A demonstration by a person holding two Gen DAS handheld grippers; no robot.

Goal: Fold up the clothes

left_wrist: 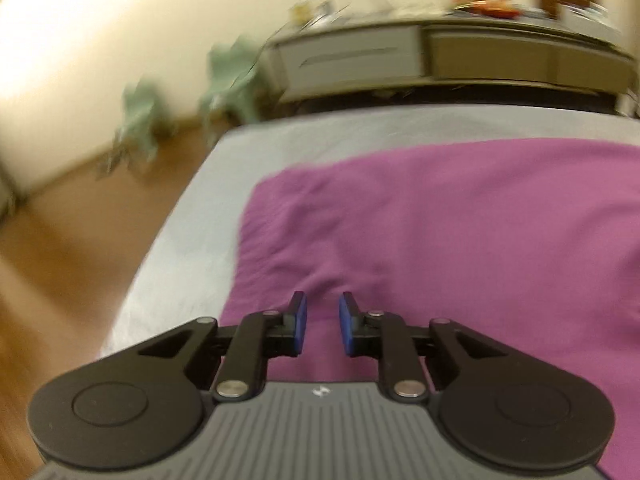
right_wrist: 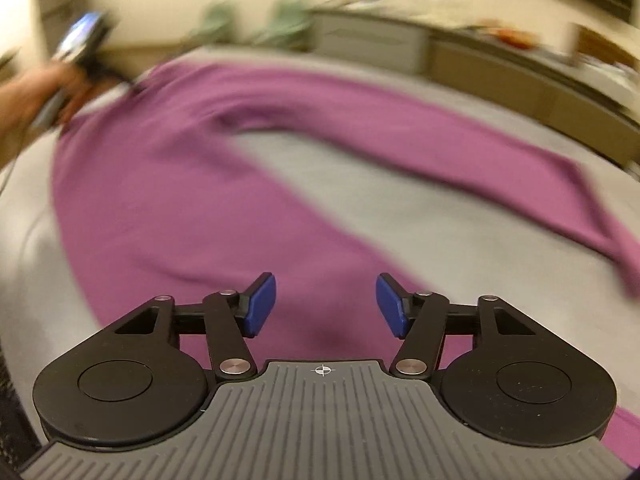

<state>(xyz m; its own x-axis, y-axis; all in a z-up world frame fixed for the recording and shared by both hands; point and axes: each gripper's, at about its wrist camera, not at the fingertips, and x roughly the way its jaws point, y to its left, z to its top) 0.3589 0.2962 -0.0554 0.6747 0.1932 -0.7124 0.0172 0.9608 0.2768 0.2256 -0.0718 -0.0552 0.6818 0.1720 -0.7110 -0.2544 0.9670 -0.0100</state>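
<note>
The purple pants (right_wrist: 168,200) lie flat on the grey bed (right_wrist: 400,208), legs spread apart. The left claw (left_wrist: 322,322) hangs over the waist end w/ a small gap, holding nothing. The right claw (right_wrist: 326,306) is wide, over one leg, empty. Best way, I think: grab one leg's end & lay it on the other, edges lined up. No boxes or baskets here.

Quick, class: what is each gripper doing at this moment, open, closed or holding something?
Left gripper: jaws slightly apart, gripping nothing, over the purple garment.
Right gripper: jaws wide open, empty, above the same garment.
</note>
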